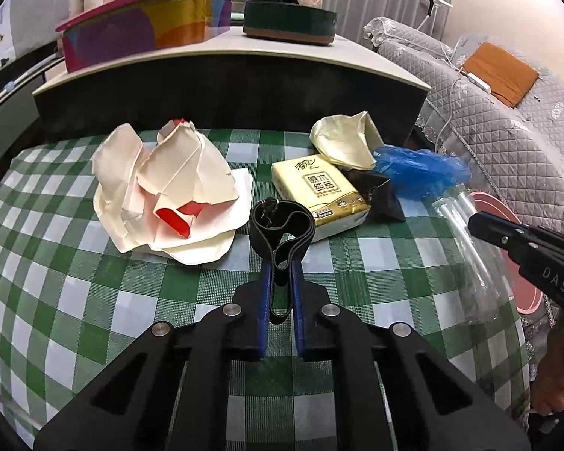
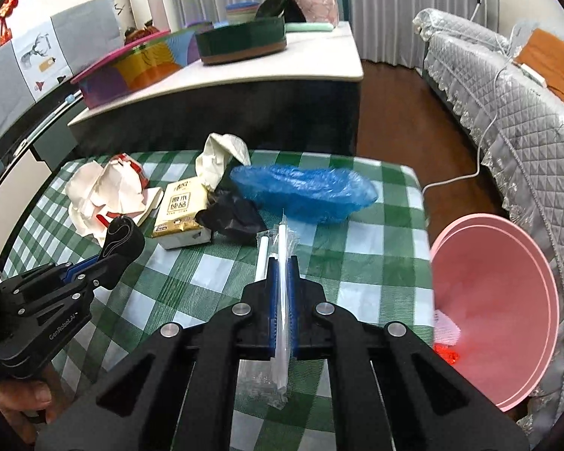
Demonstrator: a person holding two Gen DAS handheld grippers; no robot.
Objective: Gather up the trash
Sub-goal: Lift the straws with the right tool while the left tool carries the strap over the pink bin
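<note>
Jaws on my left gripper (image 1: 282, 282) are nearly closed, pinching a black strap (image 1: 280, 231) whose loop stands up past the tips, above the green checked bench (image 1: 75, 300). Jaws on my right gripper (image 2: 282, 278) are narrow too, clamped on a clear wrapper of white straws (image 2: 280, 263); its far end sticks out beyond the tips, over the cloth.

Right of that, just off the bench edge: pink bin (image 2: 507, 300), mouth tilted toward me, some white and red scraps inside.

Mid-bench, left to right: crumpled white paper with red patches (image 1: 165, 191), yellow tissue pack (image 1: 319, 193), black bag (image 1: 376, 195) touching the pack, blue plastic cover (image 2: 304, 191). Cream crumpled paper (image 1: 344, 143) lies behind the pack.

Farther back: white-topped cabinet (image 1: 357, 56) carrying a multicoloured box (image 1: 143, 30) and a dark green round tin (image 1: 289, 22). Grey quilted sofa (image 2: 526, 112) on the right.
</note>
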